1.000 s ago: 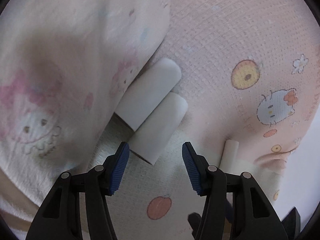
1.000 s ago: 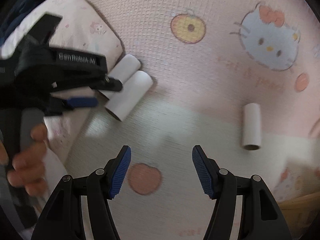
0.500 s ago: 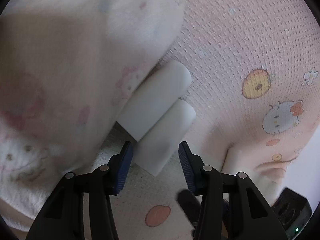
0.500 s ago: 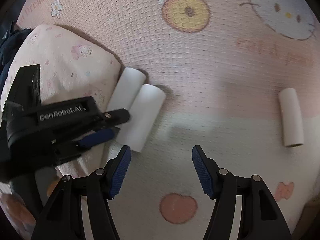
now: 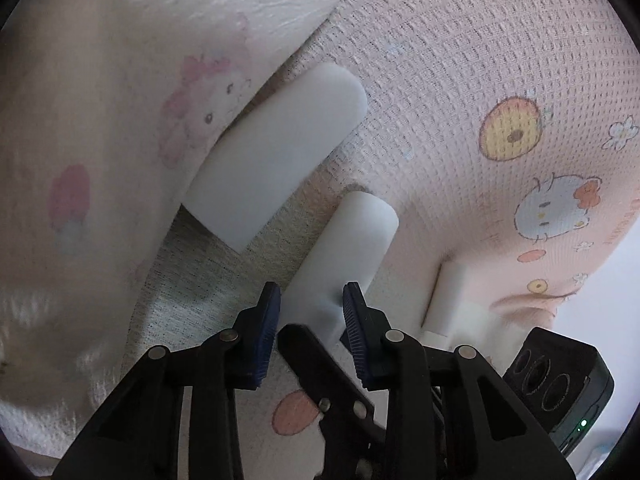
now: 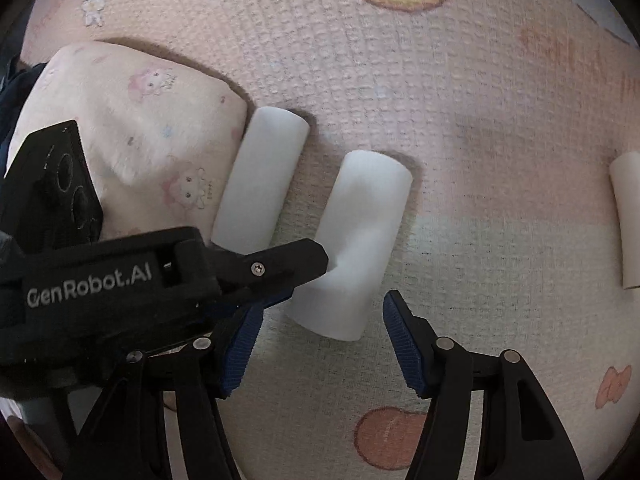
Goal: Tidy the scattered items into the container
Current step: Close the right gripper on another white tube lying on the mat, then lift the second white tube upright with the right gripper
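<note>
Three white tubes lie on a pink cartoon blanket (image 6: 440,80). My left gripper (image 5: 312,304) has the nearer tube (image 5: 352,248) between its blue pads, and its jaws are closing. In the right wrist view that tube (image 6: 360,232) shows a dent where the left gripper's finger (image 6: 292,260) presses it. My right gripper (image 6: 324,332) is open with its jaws closing. The same tube's near end sits between its tips, untouched. A second tube (image 5: 276,164) (image 6: 264,184) rests against a pillow. The third tube (image 5: 448,296) (image 6: 628,220) lies apart to the right. No container is in view.
A soft pale pillow (image 5: 100,160) (image 6: 132,120) with pink characters fills the left side, touching the second tube. The right gripper's finger (image 5: 308,348) and its camera housing (image 5: 560,392) crowd the space just under my left gripper.
The left gripper came forward and narrowed onto the nearer tube, which now lies apart from its neighbour. The right gripper swung left to that tube and narrowed its jaws.
</note>
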A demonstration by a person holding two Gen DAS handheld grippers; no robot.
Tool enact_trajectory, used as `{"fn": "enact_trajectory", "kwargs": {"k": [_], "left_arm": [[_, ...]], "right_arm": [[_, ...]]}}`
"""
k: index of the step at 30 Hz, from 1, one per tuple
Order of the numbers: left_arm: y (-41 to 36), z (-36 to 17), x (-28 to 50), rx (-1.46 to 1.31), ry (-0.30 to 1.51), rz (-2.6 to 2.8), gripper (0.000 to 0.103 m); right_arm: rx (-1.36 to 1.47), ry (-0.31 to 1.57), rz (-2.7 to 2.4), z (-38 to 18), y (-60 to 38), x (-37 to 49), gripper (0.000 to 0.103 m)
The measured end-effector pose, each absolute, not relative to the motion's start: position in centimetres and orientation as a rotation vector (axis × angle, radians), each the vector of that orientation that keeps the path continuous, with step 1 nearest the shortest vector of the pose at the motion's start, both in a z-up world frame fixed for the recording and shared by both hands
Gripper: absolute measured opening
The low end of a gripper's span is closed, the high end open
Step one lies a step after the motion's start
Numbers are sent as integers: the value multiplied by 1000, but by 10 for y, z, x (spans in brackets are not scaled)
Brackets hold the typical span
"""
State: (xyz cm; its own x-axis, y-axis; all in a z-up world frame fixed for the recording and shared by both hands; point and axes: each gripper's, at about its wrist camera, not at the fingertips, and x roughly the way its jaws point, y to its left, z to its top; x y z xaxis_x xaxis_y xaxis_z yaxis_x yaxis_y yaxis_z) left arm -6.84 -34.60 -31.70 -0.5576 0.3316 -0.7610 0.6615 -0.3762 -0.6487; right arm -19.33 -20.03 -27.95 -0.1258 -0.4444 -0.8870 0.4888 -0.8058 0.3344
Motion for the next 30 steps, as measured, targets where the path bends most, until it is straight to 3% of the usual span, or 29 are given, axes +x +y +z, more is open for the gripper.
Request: {"fn": "enact_trajectory", "kwargs": {"k": [1,5,12,20,25,30], "left_arm": [[-346,-317,-68,1327,1598,-2031,36],[-344,-316,-68,1322,1608,-2049,36],[-317,-317,-79,1446,1598,-2120,36],[-268,-321,-76,1584,1618,-2176,36],[-227,-320,-73,1728,1462,-2238,36],[-201,-323,-62,1766,1534,-2258,36]], "right_arm": [[1554,40,-1977,-281,-199,-195,43],[1575,0,-1946,-281,-195,-196,38],[1589,43,-1984,-271,-177,-189,38],[1706,-42,-2015,-268,-127,-173,38],[1767,90,-2052,-269,-110,-152,38],[1783,130,-2076,-264,-84,-133,38]]}}
